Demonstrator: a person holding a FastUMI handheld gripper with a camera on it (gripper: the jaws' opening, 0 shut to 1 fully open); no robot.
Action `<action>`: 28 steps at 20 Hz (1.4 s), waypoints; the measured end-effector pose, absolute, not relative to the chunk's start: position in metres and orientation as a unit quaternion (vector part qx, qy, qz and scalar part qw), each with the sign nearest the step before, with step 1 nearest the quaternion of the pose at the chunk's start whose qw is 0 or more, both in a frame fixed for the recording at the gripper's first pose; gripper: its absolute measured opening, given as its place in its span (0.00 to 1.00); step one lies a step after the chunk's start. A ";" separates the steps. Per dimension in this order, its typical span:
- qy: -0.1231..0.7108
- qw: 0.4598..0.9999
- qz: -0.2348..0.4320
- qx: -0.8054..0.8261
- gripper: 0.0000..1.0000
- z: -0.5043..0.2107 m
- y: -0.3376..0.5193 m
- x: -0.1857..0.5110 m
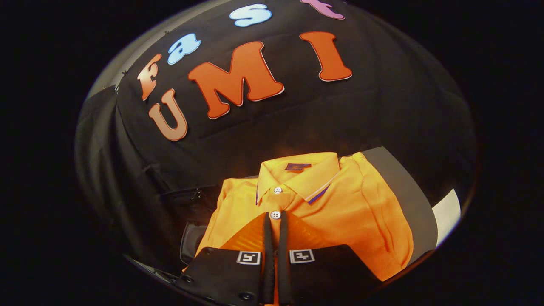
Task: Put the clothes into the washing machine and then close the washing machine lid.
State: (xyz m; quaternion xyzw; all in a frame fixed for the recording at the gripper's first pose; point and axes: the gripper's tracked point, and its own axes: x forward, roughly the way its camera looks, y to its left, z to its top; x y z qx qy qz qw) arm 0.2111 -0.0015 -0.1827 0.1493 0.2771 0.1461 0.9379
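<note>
folded orange polo shirt (340,204), collar buttoned, lies on the grey tabletop (399,182); gripper (276,219) jaws nearly pressed together over its placket, a sliver of fabric between them; white sheet (446,212) beyond.

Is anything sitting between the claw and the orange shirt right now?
No, nothing visible. The claw is already at the orange shirt, its fingers nearly together over the button placket just below the collar, with a narrow strip of fabric showing between them. Whether they pinch it, I cannot tell.
</note>
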 end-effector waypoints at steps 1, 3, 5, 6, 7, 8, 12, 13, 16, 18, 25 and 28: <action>0.268 0.938 0.155 0.157 0.11 -0.172 0.002 0.208; 0.254 0.935 0.175 0.174 0.11 -0.154 0.014 0.199; 0.242 0.933 0.195 0.182 0.11 -0.137 0.029 0.188; 0.238 0.931 0.206 0.185 0.11 -0.130 0.038 0.182; 0.238 0.927 0.218 0.193 0.11 -0.124 0.050 0.177; 0.232 0.924 0.229 0.202 0.11 -0.115 0.060 0.171; 0.227 0.920 0.250 0.199 0.11 -0.097 0.109 0.152; 0.223 0.921 0.249 0.202 0.11 -0.091 0.122 0.150; 0.219 0.926 0.241 0.190 0.11 -0.082 0.161 0.142; 0.219 0.927 0.238 0.188 0.11 -0.079 0.190 0.136; 0.246 0.923 0.241 0.170 0.11 -0.099 0.289 0.134; 0.274 0.913 0.252 0.165 0.11 -0.126 0.330 0.138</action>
